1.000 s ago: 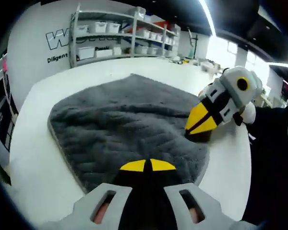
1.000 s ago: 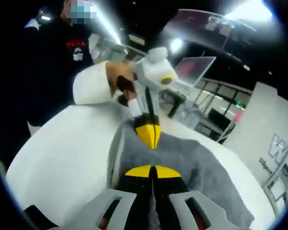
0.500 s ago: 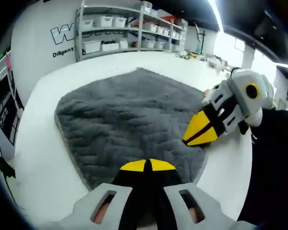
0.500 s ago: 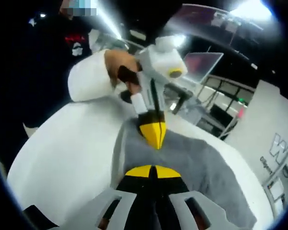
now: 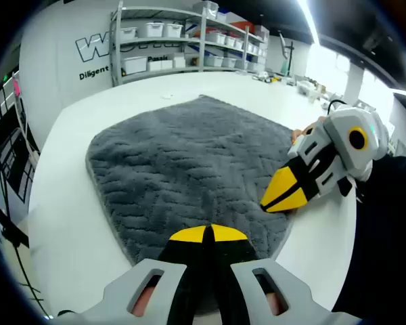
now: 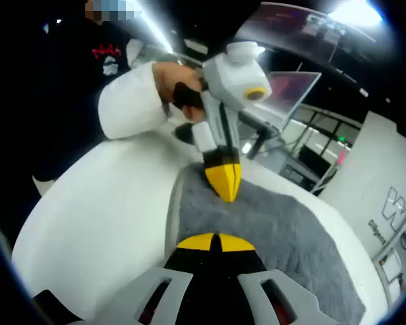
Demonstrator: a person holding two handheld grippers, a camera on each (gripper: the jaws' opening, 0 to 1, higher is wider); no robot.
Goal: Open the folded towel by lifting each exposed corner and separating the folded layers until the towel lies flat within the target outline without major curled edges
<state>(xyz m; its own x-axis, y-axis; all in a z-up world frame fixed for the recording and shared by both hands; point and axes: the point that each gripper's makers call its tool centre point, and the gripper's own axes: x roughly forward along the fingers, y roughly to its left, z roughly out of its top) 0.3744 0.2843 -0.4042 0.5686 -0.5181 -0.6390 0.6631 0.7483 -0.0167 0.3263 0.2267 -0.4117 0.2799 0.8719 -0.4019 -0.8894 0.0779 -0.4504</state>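
Grey quilted towel (image 5: pixel 189 176) spread on a white round tabletop (image 5: pixel 61 223), reaching away from both tools toward shelving at the far wall. In the left gripper view, left tool (image 5: pixel 208 234) at the near edge of the towel, yellow tips pressed together with grey fabric directly beneath; whether any cloth is pinched between them cannot be told. To its right, right tool (image 5: pixel 283 191), yellow tips closed and slanted down onto the towel's right-hand edge, touching or just above the pile. In the right gripper view, the same towel (image 6: pixel 284 230) seen from the other side, running as a long grey band away to the lower right, its edge (image 6: pixel 172 217) beside bare tabletop; right tool (image 6: pixel 213 242) with tips shut over the fabric, and left tool (image 6: pixel 224 181) coming down from above with its closed point meeting the towel just ahead, held by a gloved hand (image 6: pixel 132 101). Key relation: both tools sit close together at one corner region, left on the near edge, right on the adjoining side edge, with the bulk of the towel lying forward and away from both. Towel looks largely opened and flat, judged from the left gripper view. No target outline made out on the tabletop.
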